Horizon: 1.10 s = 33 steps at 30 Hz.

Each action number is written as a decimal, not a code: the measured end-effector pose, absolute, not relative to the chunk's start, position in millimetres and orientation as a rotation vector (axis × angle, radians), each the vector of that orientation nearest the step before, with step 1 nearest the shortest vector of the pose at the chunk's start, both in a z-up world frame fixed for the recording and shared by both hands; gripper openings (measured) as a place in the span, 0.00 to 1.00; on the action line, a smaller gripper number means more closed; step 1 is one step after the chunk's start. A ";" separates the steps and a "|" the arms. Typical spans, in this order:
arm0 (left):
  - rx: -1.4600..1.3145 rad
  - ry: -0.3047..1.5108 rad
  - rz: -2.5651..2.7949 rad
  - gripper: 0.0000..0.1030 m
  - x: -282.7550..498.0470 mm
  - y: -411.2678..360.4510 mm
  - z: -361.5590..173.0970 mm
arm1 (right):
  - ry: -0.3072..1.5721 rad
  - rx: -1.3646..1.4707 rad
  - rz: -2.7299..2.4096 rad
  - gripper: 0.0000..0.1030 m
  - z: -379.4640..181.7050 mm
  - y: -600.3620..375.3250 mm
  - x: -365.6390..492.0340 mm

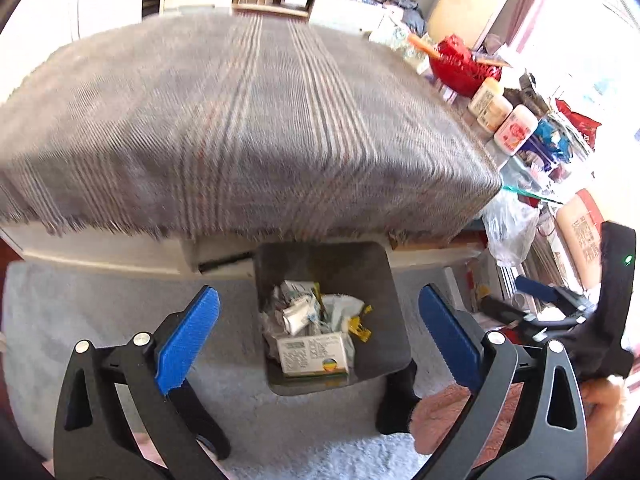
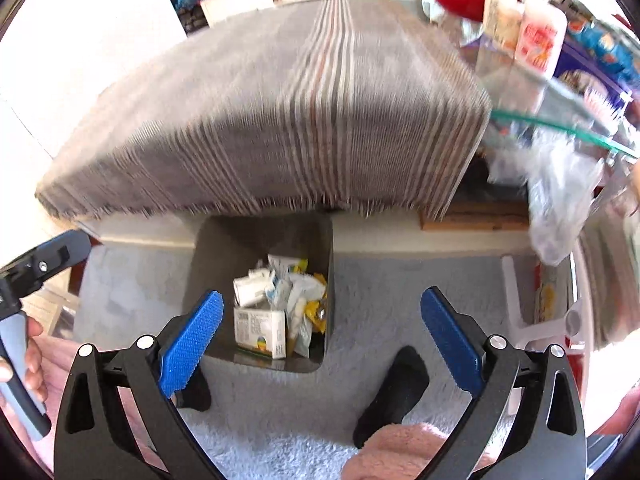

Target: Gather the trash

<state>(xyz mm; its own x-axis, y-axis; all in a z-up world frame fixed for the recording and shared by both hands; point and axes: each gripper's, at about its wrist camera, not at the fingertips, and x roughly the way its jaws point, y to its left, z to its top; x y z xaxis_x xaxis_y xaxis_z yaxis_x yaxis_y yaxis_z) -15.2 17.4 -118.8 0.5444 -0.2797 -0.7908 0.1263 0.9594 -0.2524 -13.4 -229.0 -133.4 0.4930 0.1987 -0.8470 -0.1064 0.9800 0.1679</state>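
Left wrist view: left gripper (image 1: 318, 332) jaws wide apart, nothing between pads, poised over dark bin (image 1: 384, 280) on grey rug (image 1: 120, 304) below cloth-draped table (image 1: 240, 120). Trash (image 1: 312, 332), i.e. cartons, wrappers, yellow scraps, already piled inside bin. Right gripper (image 2: 320, 336) likewise spread wide & empty, aimed at same bin.

Step in hand, by the look of it: pull clear after a drop. Best done w/ jaws kept wide, lifting straight up, clear of bin rim & cloth fringe, then scanning for leftover litter.

Left view only: red basket (image 1: 460, 64) & jars sharp on side shelf, other gripper's body at right edge. Right view only: black-socked foot (image 2: 396, 392) on rug, a hand (image 2: 28, 356) on left gripper's handle; shelf items blurred.
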 end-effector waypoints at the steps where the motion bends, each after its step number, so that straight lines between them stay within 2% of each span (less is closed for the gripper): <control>1: -0.162 0.953 -0.234 0.92 -15.8 19.9 -113.9 | 1.019 0.100 0.177 0.97 -124.8 -233.4 -13.7; 10: -0.158 0.815 -0.125 0.92 -18.7 61.1 -75.2 | 0.773 0.117 0.120 0.97 -65.3 -275.5 -21.4; 19: -0.146 0.633 -0.096 0.92 -32.9 66.1 -61.4 | 0.582 0.197 0.078 0.97 -47.3 -293.7 -40.7; 25: -0.102 0.539 -0.079 0.92 -46.7 56.1 -54.8 | 0.449 0.154 0.041 0.97 -33.1 -283.5 -60.2; 33: 0.032 0.458 -0.076 0.92 -61.3 29.1 -49.7 | 0.383 0.090 0.040 0.97 -25.0 -268.8 -71.6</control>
<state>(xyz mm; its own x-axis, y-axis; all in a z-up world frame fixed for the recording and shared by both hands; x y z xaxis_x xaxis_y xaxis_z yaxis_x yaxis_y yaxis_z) -61.3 29.1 -49.7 0.8942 -0.0665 -0.4427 0.0807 0.9966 0.0133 -71.6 -268.8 -25.0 0.9269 0.0557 -0.3711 -0.0217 0.9952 0.0952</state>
